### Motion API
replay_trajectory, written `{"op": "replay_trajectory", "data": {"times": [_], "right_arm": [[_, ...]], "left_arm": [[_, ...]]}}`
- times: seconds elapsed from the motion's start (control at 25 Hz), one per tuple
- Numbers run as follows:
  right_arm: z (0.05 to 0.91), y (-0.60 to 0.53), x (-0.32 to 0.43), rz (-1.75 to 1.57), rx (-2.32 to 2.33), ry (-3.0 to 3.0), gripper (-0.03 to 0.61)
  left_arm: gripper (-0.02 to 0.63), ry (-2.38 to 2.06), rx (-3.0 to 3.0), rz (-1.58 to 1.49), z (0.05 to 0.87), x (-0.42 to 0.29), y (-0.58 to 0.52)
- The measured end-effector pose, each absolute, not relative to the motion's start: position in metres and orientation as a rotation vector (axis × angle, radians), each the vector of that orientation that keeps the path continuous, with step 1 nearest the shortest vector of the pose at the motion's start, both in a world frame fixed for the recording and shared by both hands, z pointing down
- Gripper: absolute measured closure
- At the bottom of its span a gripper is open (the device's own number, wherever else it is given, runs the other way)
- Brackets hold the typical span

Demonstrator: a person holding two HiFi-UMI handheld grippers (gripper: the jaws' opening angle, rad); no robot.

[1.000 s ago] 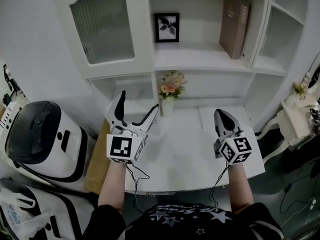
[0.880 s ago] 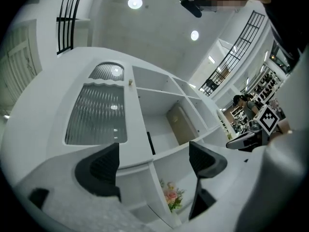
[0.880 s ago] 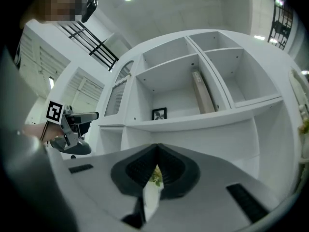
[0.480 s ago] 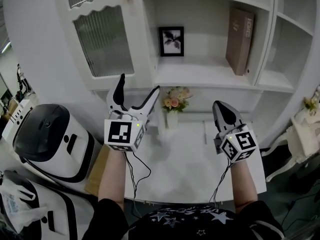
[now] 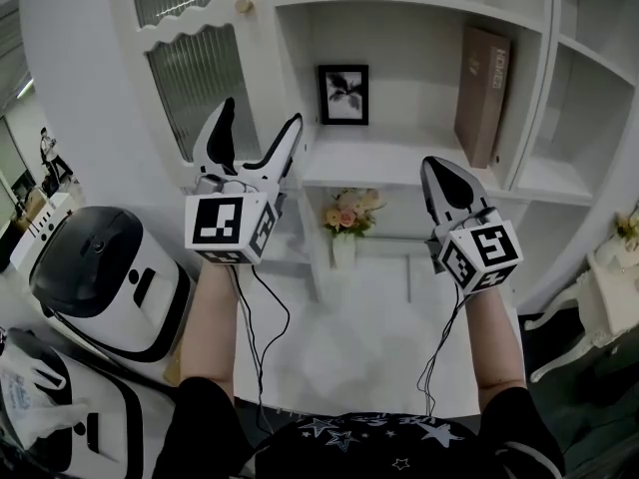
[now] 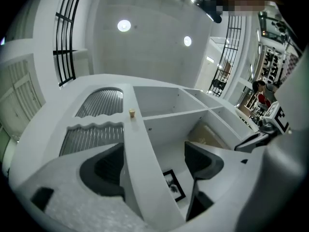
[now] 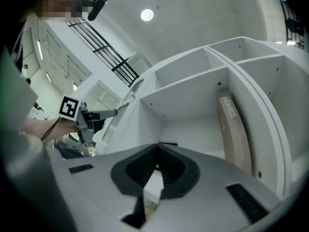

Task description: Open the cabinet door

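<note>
Head view: two grippers are held up before white shelving holding one picture [image 5: 343, 94], one book [image 5: 482, 81] and one flower vase [image 5: 344, 230]. The closed cabinet door [image 5: 200, 78] is at upper left.

Left gripper view: the left gripper [image 5: 260, 113] has its jaws apart and empty, having just been closing slightly. The view shows the door's single knob [image 6: 132, 112] and two ceiling lamps [image 6: 124, 25], which the head view misses.

Right gripper view: the right gripper [image 5: 435, 173] has its jaws clenched together, empty.

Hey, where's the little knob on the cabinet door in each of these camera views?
Head view: the knob is at top left, on the right edge of the cabinet door.
Left gripper view: the knob is just left of centre, on the door's white frame.
Right gripper view: it can't be made out.
Shared landmark: the brown book, standing in the open shelf in all three views.
</note>
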State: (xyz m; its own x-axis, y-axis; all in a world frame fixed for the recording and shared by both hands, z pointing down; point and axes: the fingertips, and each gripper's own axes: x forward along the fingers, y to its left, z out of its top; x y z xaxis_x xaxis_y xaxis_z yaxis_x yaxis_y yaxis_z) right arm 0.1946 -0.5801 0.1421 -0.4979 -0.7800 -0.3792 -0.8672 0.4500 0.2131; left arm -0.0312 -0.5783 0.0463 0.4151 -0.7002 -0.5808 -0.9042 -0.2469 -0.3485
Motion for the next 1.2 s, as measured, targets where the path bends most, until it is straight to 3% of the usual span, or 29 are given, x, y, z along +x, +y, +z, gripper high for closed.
{"op": "replay_trajectory", "data": {"times": [0.28,0.36,0.64,0.72,0.96,1.2], "right_arm": [[0.106,-0.592,0.184,0.613,-1.347,2.479,0.573],[0.104,-0.595,0.179,0.624,-1.334,2.484,0.572],[0.100,-0.606,0.175,0.643,-1.322,2.485,0.574],[0.099,-0.608,0.177,0.646,-1.328,2.479,0.574],[0.099,-0.614,0.184,0.632,-1.314,2.478,0.574],[0.102,-0.617,0.188,0.627,-1.295,2.486,0.573]], "left_arm": [[0.243,1.359,-1.886,0.422,-0.016,-0.044,-0.588],[0.298,1.372,-1.865,0.460,-0.033,-0.049,-0.590],[0.309,1.378,-1.873,0.526,-0.072,-0.047,-0.604],[0.358,1.381,-1.861,0.537,-0.080,-0.047,-0.604],[0.401,1.421,-1.853,0.519,-0.094,-0.044,-0.615],[0.487,1.480,-1.862,0.542,-0.100,-0.047,-0.619]]}}
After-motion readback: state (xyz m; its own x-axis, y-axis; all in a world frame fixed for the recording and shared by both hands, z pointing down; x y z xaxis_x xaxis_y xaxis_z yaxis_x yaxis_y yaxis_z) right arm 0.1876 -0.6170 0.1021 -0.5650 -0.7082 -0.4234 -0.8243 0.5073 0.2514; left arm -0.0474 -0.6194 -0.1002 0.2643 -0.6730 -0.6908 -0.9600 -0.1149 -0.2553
